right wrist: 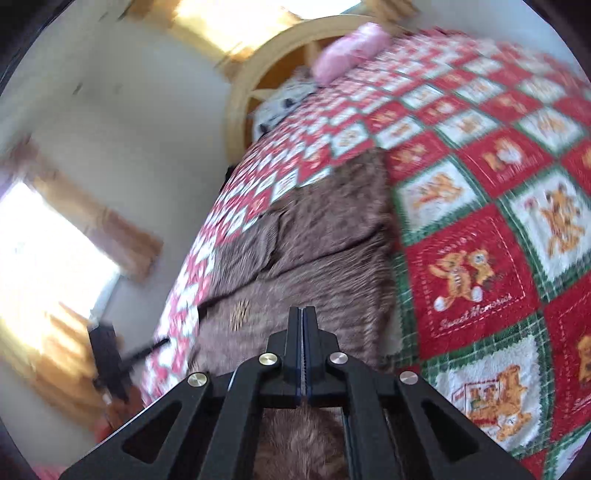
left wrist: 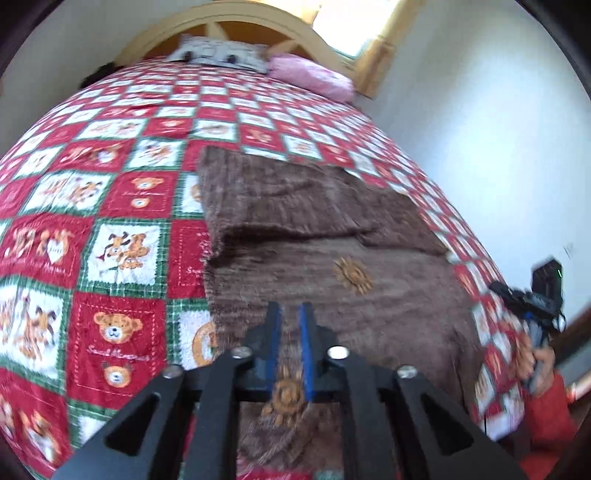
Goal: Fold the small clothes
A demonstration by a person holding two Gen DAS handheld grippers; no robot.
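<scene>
A brown fuzzy knit garment [left wrist: 332, 236] with orange sun patches lies flat on the bed, its far part folded over. My left gripper [left wrist: 290, 314] hovers over its near edge, jaws a little apart with brown cloth showing between them; whether it grips is unclear. In the right wrist view the same garment [right wrist: 325, 254] stretches ahead. My right gripper [right wrist: 302, 314] has its jaws pressed together over the garment's near end; the cloth passes under it, and a grip cannot be told. The right gripper also shows in the left wrist view [left wrist: 535, 314] at the bed's right edge.
The bed has a red, white and green teddy-bear quilt [left wrist: 110, 229] [right wrist: 480, 229]. A pink pillow [left wrist: 314, 75] and a grey-white cushion [left wrist: 221, 53] lie by the wooden headboard [left wrist: 229, 26]. A white wall [left wrist: 480, 129] runs along the bed's right side. Bright windows [right wrist: 48, 251] show.
</scene>
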